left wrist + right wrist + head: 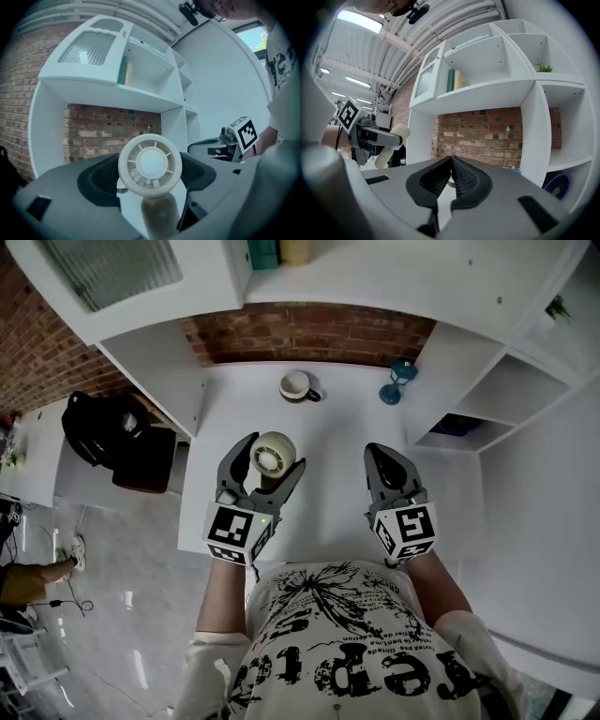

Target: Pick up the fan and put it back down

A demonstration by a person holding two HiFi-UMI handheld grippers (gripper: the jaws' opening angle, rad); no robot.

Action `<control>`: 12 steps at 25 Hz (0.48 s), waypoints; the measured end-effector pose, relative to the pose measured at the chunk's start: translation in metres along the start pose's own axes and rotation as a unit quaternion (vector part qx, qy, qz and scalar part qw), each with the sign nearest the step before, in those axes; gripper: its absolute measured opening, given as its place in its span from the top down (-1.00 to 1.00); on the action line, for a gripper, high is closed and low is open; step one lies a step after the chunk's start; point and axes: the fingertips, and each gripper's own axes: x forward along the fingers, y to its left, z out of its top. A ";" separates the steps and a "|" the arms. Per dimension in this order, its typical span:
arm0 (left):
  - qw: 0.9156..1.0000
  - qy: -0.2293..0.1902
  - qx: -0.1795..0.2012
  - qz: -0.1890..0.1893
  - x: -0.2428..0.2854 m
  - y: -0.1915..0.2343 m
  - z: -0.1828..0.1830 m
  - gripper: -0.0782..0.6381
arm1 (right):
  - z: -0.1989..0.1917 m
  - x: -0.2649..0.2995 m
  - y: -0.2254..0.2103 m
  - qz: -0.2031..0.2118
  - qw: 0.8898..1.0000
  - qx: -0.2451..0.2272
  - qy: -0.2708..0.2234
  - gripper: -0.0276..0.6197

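Left tongs [273,454] around fan [150,165], head outward

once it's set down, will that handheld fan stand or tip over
Likely top-heavy: the handheld fan has a wide round head on a narrow handle, so upright it may tip. Laid flat on the table it should rest. It looks like stiff, smooth plastic, so it might slip in the left gripper.
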 end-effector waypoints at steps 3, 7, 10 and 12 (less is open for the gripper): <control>0.999 -0.034 0.001 0.006 -0.016 0.002 0.014 -0.26 | 0.009 -0.001 0.006 0.009 1.000 0.000 -0.014 0.87; 0.999 -0.045 0.010 0.018 -0.023 0.006 0.024 -0.26 | 0.017 -0.002 0.010 0.016 1.000 -0.003 -0.027 0.87; 0.999 -0.043 0.016 0.018 -0.022 0.006 0.023 -0.26 | 0.017 -0.003 0.010 0.017 0.999 -0.004 -0.029 0.87; 0.999 -0.042 0.018 0.017 -0.019 0.005 0.023 -0.26 | 0.017 -0.004 0.008 0.016 0.999 -0.003 -0.029 0.87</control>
